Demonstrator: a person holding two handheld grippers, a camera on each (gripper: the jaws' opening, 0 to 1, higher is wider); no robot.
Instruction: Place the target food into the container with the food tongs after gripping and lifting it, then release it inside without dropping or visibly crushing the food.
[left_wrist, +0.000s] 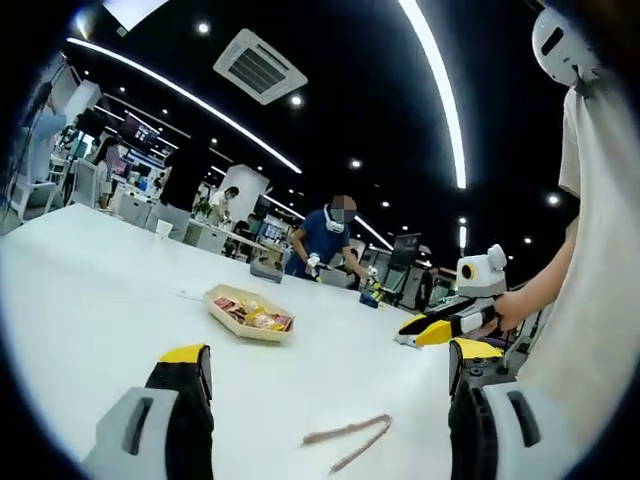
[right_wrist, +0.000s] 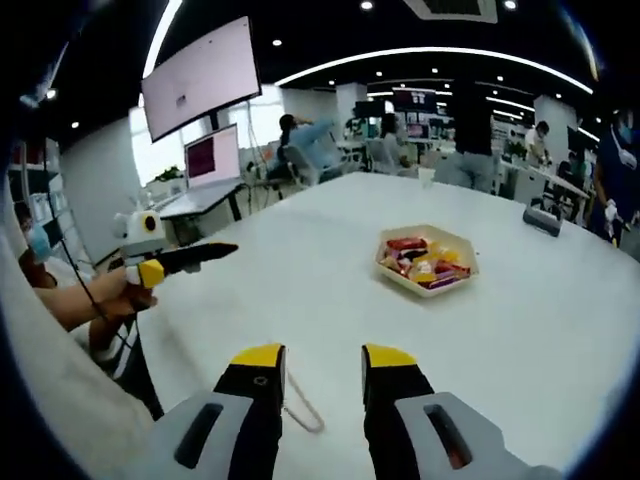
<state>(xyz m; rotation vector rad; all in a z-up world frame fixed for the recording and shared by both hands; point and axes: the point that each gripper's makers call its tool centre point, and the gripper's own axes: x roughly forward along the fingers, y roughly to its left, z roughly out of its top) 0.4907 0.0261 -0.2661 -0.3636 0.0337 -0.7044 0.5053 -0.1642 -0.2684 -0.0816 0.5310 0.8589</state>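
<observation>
**A:** Food tongs (left_wrist: 348, 441) first — they lie flat on the white surface (left_wrist: 90, 300), loose, just ahead of the left tool (left_wrist: 325, 375). In the right gripper view one end of them (right_wrist: 301, 412) peeks out between that tool's tips.

**B:** So nobody grips them?

**A:** No. Both tools hang above them with nothing between their tips. The left tool's jaws stand wide apart. The right tool (right_wrist: 322, 358) has a narrower gap, but it is parted too, and empty.

**B:** And the food?

**A:** It sits in the hexagonal tray (right_wrist: 399, 279), well beyond the tongs, further out on the surface. Wrapped pieces, red and yellow mostly; I cannot tell which one is the target. Nothing looks lifted out of it.

**B:** Where does it go?

**A:** I cannot make out a separate container from here. There is a small dark box (right_wrist: 541, 220) near the far edge, but whether that matters I cannot say.

**B:** So how far along is it?

**A:** At the very start, I judge. The tongs are not yet picked up. Taking them, reaching the tray, pinching a piece gently, carrying and letting go all remain.
</observation>
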